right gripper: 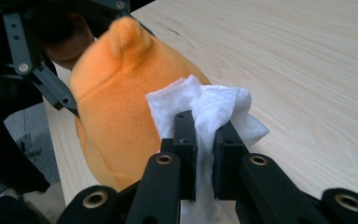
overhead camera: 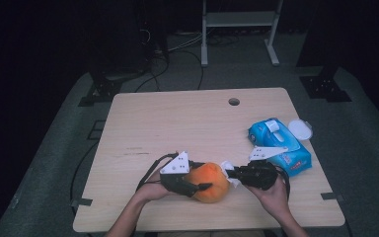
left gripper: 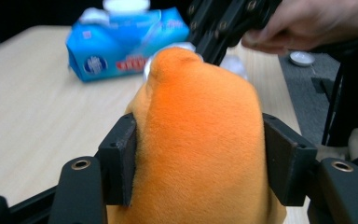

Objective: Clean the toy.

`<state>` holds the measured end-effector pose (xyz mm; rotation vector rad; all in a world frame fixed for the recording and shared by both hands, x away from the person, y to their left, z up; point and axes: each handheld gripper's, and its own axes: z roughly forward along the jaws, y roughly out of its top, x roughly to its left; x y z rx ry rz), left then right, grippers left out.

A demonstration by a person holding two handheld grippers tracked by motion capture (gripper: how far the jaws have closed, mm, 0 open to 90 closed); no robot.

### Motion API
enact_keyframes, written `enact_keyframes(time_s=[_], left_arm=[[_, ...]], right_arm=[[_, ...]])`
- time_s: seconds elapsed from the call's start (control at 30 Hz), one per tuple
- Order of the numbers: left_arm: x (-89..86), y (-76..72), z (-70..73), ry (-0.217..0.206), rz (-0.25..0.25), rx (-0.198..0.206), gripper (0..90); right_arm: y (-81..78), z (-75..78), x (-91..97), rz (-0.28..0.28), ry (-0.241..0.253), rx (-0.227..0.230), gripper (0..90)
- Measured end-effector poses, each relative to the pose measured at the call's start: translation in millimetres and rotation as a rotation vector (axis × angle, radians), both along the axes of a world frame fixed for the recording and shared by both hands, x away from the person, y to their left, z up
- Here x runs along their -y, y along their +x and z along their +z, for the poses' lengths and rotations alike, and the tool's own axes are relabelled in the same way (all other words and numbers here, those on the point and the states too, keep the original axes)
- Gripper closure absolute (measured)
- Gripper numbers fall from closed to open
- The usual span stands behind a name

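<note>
One orange plush toy [overhead camera: 208, 182] sits low centre in the high view, near the table's [overhead camera: 177, 123] front edge, pinched at its flanks by the left gripper [left gripper: 200, 158]. The right gripper [right gripper: 205, 140] has its jaws pressed together on one white tissue [right gripper: 214, 105] touching the toy. One blue tissue pack [overhead camera: 279, 145] sits right of centre, one white lid [overhead camera: 300, 129] by the right edge. The upper left of the tabletop lies open.

The plush toy [overhead camera: 208, 182] is plain orange, the tissue [right gripper: 209, 105] white. The wipes pack [overhead camera: 279, 143] is bright blue with red-and-white print; the worktop [overhead camera: 177, 123] is pale wood grain.
</note>
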<state>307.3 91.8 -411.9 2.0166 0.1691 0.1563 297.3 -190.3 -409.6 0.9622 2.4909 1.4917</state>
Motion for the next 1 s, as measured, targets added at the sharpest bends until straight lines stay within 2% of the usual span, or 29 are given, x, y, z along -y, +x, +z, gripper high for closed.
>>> enact_keyframes(time_s=[0.13,0.23,0.33,0.4,0.43,0.47,0.57,0.67,0.83,1.0], left_arm=[[6.6,0.0,-0.1,0.002,0.028,-0.007,34.4],[14.6,-1.6,-0.7,0.018,0.037,-0.001,32.8],[20.1,-4.7,0.3,0.029,0.053,0.009,31.6],[24.3,-7.1,0.0,0.032,0.064,0.013,30.6],[26.5,-7.9,0.0,0.039,0.068,0.018,29.6],[27.1,-7.8,0.1,0.041,0.068,0.021,28.0],[25.0,-5.7,1.1,0.035,0.061,0.019,21.1],[16.2,-2.0,3.7,0.013,0.037,0.010,16.2],[-6.1,8.1,3.5,-0.050,0.030,-0.041,11.8],[-21.1,21.7,-17.7,-0.073,0.012,-0.136,9.0]], right_arm=[[-4.7,10.9,0.6,0.005,0.023,0.042,81.5],[-11.7,20.4,-2.4,0.035,0.045,0.073,81.5],[-19.0,27.0,-8.7,0.040,0.015,0.121,81.4],[-21.6,30.3,-10.6,0.055,0.021,0.140,81.5],[-22.0,31.2,-11.7,0.058,0.006,0.153,81.5],[-22.4,30.7,-12.9,0.053,-0.018,0.158,81.6],[-20.3,25.8,-11.8,0.045,-0.039,0.142,81.7],[-19.2,21.1,-10.2,0.048,-0.041,0.124,81.8],[-19.4,20.6,-7.0,0.033,-0.056,0.128,81.8],[-18.4,20.3,-1.4,0.024,-0.064,0.128,81.8]])
